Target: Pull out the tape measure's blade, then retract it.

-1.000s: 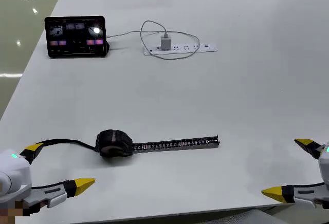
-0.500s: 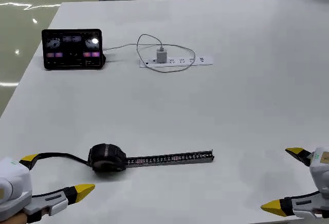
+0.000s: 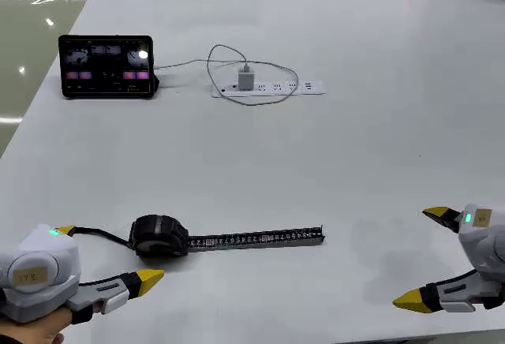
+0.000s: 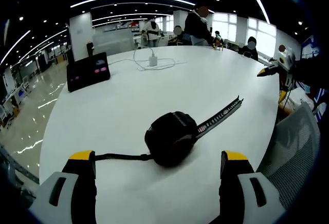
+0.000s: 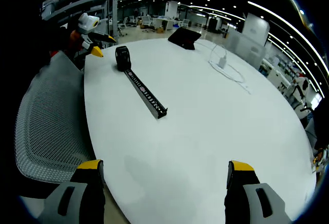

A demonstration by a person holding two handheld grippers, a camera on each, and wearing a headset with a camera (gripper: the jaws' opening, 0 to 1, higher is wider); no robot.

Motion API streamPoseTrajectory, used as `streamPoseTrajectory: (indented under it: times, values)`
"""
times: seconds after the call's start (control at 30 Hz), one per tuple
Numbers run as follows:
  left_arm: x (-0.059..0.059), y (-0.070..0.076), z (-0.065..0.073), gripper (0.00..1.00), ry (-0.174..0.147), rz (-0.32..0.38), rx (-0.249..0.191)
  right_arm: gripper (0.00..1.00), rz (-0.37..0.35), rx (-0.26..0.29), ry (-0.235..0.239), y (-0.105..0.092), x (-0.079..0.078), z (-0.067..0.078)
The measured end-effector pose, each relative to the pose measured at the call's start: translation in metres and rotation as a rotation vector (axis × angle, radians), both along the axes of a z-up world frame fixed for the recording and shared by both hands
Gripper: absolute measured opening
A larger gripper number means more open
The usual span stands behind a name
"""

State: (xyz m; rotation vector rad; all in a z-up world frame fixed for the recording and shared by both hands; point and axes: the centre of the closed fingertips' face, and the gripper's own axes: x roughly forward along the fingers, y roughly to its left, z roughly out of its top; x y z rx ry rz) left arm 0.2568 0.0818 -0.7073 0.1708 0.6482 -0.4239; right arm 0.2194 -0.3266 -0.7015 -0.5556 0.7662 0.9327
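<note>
While the blade lies drawn out, head view: black round tape measure case (image 3: 159, 236) rests near the front edge of the white tabletop (image 3: 316, 147), its marked steel blade (image 3: 256, 239) flat, running right. Left gripper (image 3: 106, 255) sits just behind the case, jaws spread, grasping nothing. Right gripper (image 3: 424, 258) is well apart, jaws likewise released.

Left gripper view: case centred ahead between the jaws, probably lined up for steadying.

Right gripper view: blade's hooked end points toward this gripper. Retraction judged not yet done.

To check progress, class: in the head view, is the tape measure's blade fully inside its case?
No, the blade lies stretched out on the table, running right from the black case.
</note>
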Motion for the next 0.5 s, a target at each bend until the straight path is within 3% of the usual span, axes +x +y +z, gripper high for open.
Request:
streamPoseTrajectory:
  times: [0.3,0.37,0.47,0.5]
  values:
    - [0.005,-0.016,-0.002,0.99,-0.030,0.045,-0.030,0.99,0.101,-0.052,0.005,0.014,0.007,0.004]
    - [0.009,-0.019,-0.001,0.99,-0.056,0.057,-0.036,0.99,0.121,-0.072,0.012,0.016,0.009,0.004]
    - [0.016,-0.024,0.006,0.99,-0.095,0.095,-0.098,0.99,0.162,-0.110,0.015,0.017,0.012,0.004]
    - [0.017,-0.025,0.007,0.99,-0.094,0.102,-0.106,0.99,0.162,-0.109,0.020,0.018,0.013,0.004]
